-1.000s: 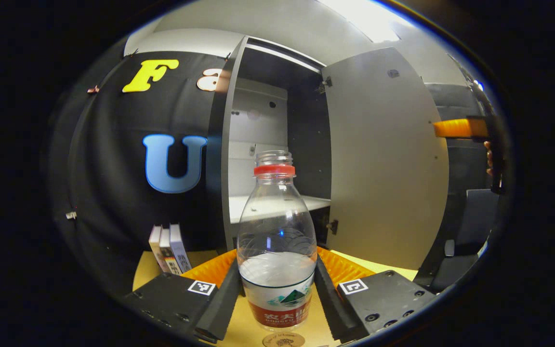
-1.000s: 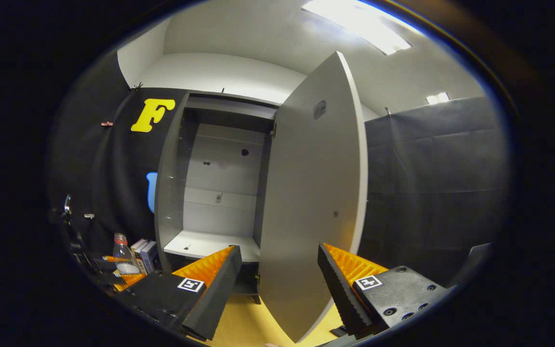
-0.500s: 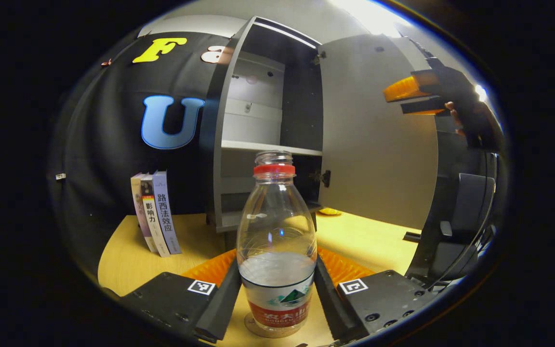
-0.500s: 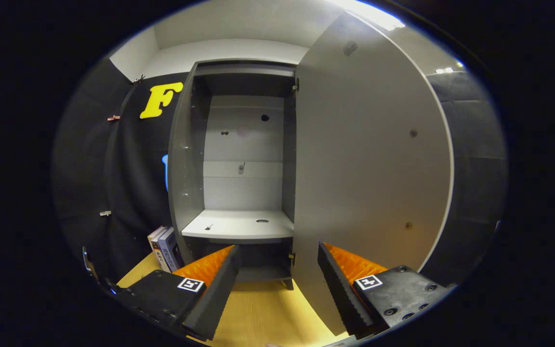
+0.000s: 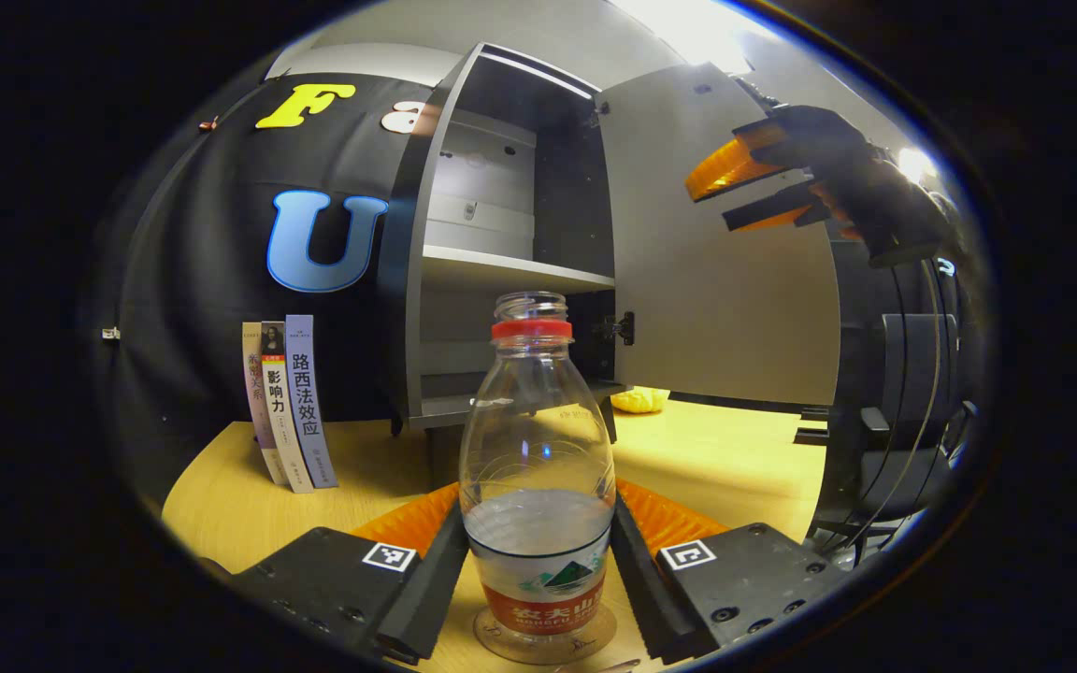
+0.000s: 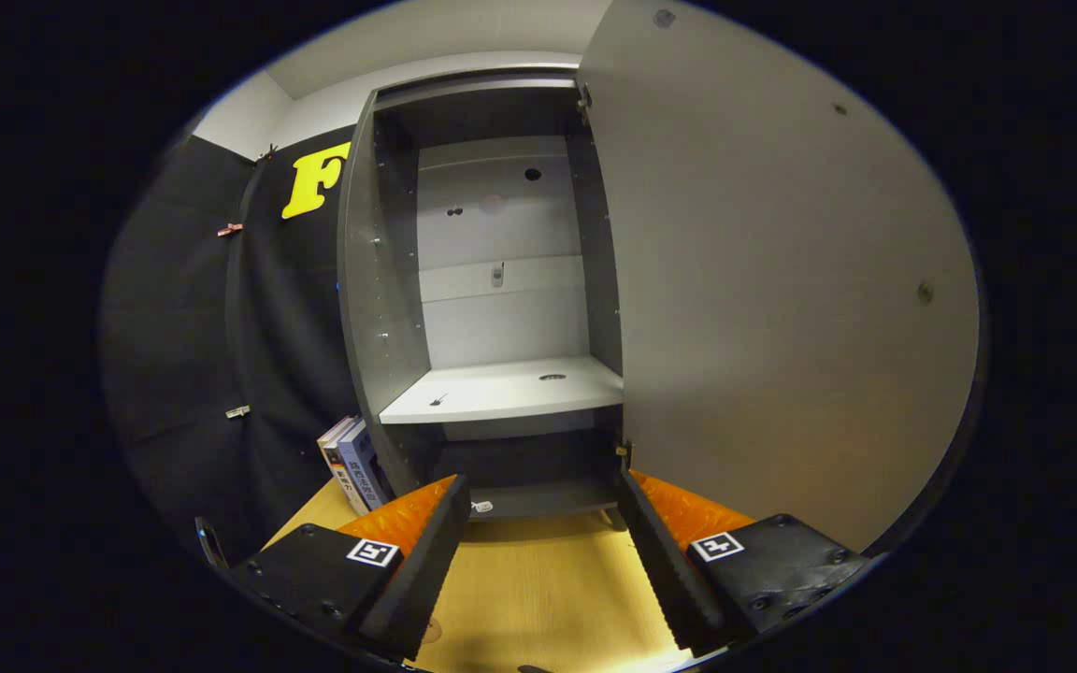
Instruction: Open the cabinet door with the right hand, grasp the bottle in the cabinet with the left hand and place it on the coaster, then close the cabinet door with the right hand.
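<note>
Left gripper view: left claw (image 5: 538,561) grips a bottle (image 5: 537,467) standing upright on a coaster (image 5: 543,645) on the near bench (image 5: 716,467). Beyond, the cabinet door (image 5: 716,262) stands open. Right claw (image 6: 538,551) is open, empty, near the cabinet (image 6: 501,280).

clear bottle (image 5: 537,467) upright on coaster (image 5: 501,645), cabinet door (image 5: 716,271) open

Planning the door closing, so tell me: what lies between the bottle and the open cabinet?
Bare tabletop in the left gripper view, between bottle and cabinet.
</note>
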Tool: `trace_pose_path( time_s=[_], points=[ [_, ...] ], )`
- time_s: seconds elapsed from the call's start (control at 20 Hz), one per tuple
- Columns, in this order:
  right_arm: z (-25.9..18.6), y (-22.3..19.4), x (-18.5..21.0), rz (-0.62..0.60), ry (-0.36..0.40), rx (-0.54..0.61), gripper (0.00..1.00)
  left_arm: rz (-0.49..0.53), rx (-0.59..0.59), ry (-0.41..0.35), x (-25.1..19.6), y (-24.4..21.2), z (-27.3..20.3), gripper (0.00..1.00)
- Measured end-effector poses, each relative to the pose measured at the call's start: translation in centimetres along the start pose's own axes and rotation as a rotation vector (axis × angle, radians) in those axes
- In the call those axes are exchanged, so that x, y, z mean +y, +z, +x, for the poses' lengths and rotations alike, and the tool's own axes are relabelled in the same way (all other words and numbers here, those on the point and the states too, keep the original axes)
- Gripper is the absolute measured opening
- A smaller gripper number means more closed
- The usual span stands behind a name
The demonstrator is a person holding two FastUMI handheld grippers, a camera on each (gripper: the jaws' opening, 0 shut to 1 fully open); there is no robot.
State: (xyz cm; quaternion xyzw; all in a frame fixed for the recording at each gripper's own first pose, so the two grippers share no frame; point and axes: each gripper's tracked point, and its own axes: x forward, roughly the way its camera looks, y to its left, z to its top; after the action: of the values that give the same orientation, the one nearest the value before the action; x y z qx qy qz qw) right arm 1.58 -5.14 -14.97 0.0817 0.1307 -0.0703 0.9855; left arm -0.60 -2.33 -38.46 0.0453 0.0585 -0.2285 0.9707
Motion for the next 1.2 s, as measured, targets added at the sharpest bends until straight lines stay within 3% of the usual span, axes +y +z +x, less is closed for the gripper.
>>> trace_pose_path(
  time_s=[0.2, 0.65, 0.95, 1.2],
  points=[
    [1.0, -1.5, 1.1, 0.012, 0.036, 0.045, 0.98, 0.036, 0.006, 0.019, 0.3, -1.4, 0.0, 0.81],
    [1.7, -1.7, 2.1, -0.005, 0.048, 0.052, 0.97, -0.176, 0.032, 0.043, 0.3, -0.8, -1.0, 0.9],
    [1.3, -0.3, 2.0, -0.038, 0.03, 0.018, 0.97, -0.174, -0.027, 0.016, 0.2, 4.3, -0.9, 0.95],
    [-0.4, 3.7, 1.6, -0.062, -0.005, -0.047, 0.98, -0.135, -0.066, -0.022, -1.1, 12.2, -1.3, 0.95]
  ],
)
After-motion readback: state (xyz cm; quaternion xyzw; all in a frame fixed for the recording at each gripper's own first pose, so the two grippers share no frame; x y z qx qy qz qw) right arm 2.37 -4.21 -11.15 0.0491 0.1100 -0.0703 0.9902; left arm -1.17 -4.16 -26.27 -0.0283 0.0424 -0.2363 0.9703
